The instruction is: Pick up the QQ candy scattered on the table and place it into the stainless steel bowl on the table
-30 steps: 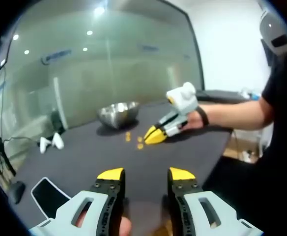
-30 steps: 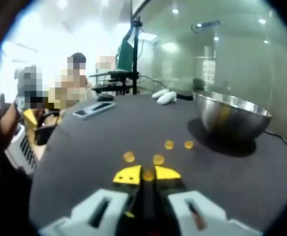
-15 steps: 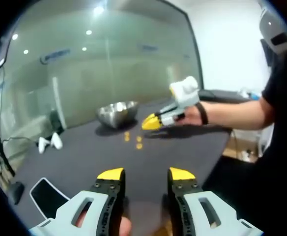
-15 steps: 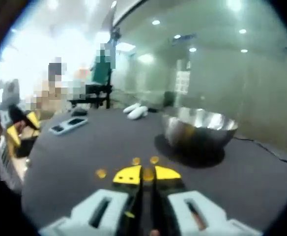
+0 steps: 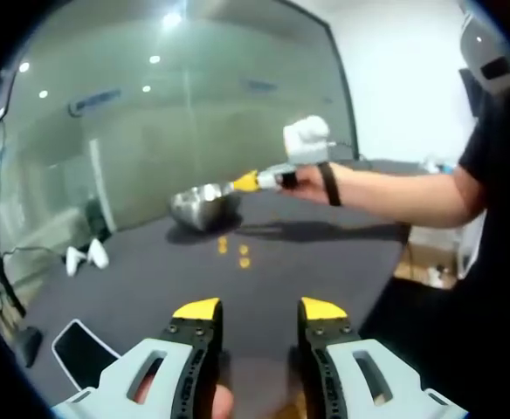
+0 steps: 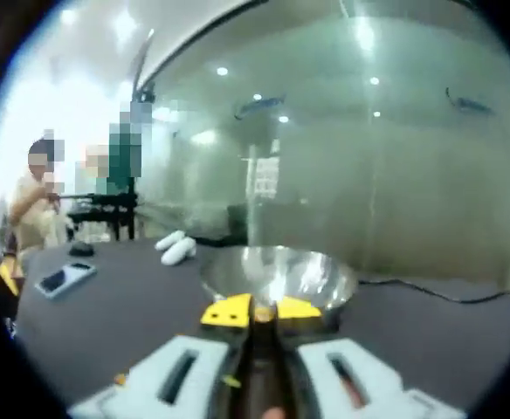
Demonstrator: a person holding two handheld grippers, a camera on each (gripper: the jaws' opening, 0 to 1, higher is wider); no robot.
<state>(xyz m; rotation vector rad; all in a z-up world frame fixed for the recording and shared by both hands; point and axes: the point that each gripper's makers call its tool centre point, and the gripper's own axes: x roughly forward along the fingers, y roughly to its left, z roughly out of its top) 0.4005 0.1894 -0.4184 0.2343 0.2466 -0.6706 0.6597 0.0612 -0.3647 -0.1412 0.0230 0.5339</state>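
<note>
The dark worktop (image 5: 307, 262) has broad bare room across its middle and along its near edge, where the left claw (image 5: 259, 310) hangs above the surface with its yellow-tipped jaws parted and nothing between them. Toward the worktop's far edge, close to the glass wall (image 5: 194, 113), stands the bowl (image 5: 204, 206); what lies inside it cannot be told from the left gripper view, and in the right gripper view its shiny inner wall (image 6: 281, 272) shows only glare.

Three candies (image 5: 243, 253) lie on the worktop in a small group just in front of the bowl, apart from it, with open surface all around them. Near the left edge sit two small white objects (image 5: 80, 257) side by side, and a dark phone (image 5: 85, 347) lies flat at the near-left corner.

The right claw (image 5: 244, 182) reaches in from the right side on a person's arm (image 5: 386, 194), held up over the bowl's rim, clear of the worktop. In the right gripper view its jaws are pressed together on a candy (image 6: 263, 313), a small orange spot between the yellow tips, with the bowl just beyond them. A cable (image 6: 430, 292) runs along the worktop's far edge behind the bowl.
</note>
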